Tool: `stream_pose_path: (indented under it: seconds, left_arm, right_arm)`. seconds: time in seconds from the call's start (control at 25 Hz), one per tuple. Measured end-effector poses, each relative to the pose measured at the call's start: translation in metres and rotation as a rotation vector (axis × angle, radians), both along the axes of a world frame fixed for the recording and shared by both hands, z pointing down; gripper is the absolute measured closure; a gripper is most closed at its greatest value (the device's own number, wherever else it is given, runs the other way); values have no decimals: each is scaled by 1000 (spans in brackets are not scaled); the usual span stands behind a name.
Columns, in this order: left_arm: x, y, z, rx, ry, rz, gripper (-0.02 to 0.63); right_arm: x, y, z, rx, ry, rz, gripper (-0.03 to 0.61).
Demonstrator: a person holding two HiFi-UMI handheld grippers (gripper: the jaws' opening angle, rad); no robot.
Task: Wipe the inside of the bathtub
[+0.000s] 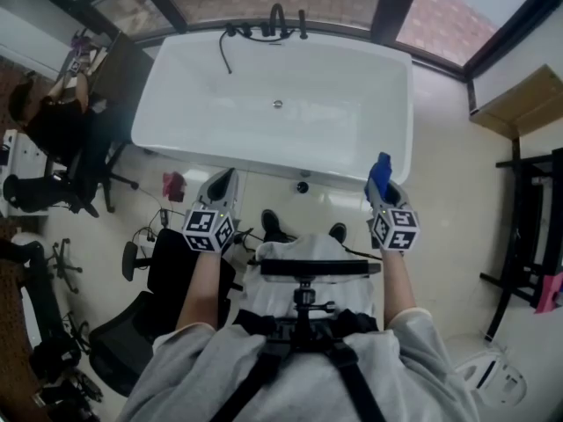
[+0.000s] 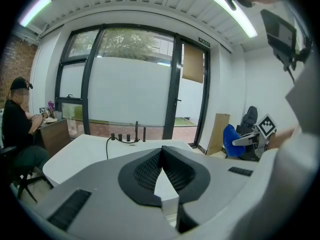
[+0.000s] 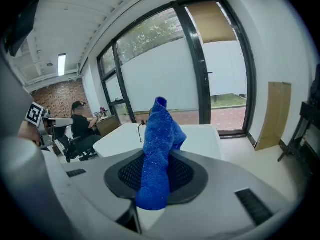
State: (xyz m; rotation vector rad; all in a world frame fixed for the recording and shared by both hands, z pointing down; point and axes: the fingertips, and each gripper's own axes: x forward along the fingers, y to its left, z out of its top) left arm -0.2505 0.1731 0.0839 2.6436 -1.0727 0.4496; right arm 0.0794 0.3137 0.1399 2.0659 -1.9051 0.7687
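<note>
Only cloth (image 1: pixel 379 170) tip shows above right claw (image 1: pixel 384 192).

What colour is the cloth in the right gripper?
The textured cloth is bright blue; the right gripper view shows it best.

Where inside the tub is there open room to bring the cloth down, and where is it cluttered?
The bathtub basin is bare on every side of the drain, up to the near rim in front of the right gripper, which is shut on the blue cloth. It is crowded only at the far rim: faucet fittings and a black hose hanging in.
</note>
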Motion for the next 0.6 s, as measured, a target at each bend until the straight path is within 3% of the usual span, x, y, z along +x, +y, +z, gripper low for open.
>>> stream_pose_path:
  seconds: [0.6]
  left_arm:
    - [-2, 0, 0, -9, -21, 0, 611]
  right_arm:
    - [14, 1, 6, -20, 3, 20, 480]
